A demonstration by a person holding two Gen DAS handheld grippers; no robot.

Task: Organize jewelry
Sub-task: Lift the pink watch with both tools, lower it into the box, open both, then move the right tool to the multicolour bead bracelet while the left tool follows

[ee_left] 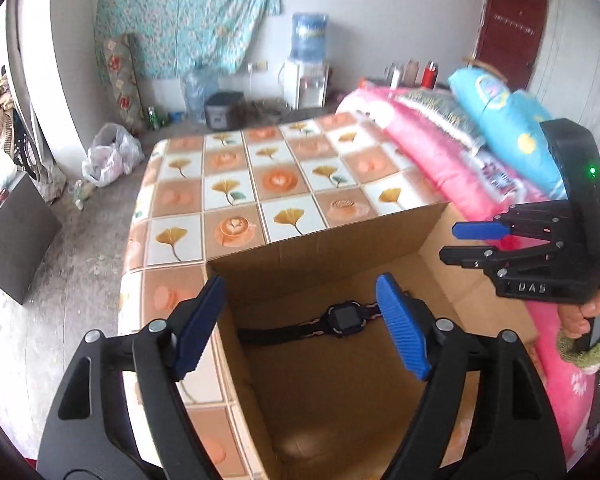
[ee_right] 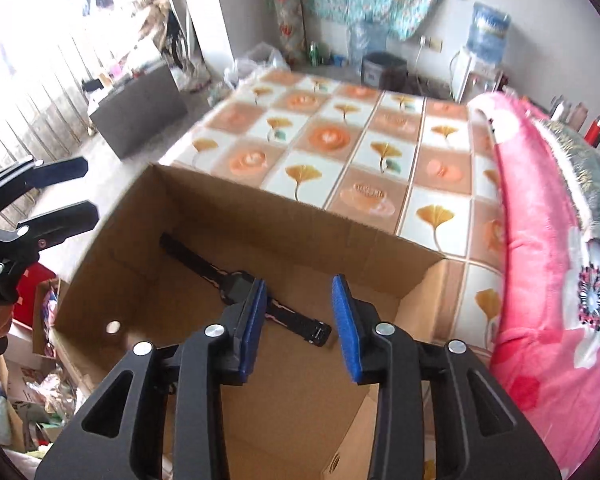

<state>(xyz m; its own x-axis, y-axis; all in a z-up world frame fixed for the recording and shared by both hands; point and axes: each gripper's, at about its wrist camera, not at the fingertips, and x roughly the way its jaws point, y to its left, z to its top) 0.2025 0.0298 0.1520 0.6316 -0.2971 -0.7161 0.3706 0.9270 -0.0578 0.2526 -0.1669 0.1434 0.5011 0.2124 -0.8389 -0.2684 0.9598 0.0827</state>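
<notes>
1. Left gripper (ee_left: 300, 328) hangs over the cardboard box (ee_left: 260, 256), its blue pads spread wide and holding nothing.
2. Right gripper (ee_right: 299, 328) also hovers above the box with a clear gap between its pads, empty.
3. Below both, a black wristwatch (ee_right: 236, 282) lies flat on the box floor, strap stretched out.
4. The box rests on a tile-patterned surface (ee_left: 236, 168), beside pink bedding (ee_right: 540, 280).

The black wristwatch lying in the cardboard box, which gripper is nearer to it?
Right, probably. The right gripper hangs just over the black wristwatch, one pad covering its face. The left gripper frames it from farther back, above the cardboard box.
</notes>
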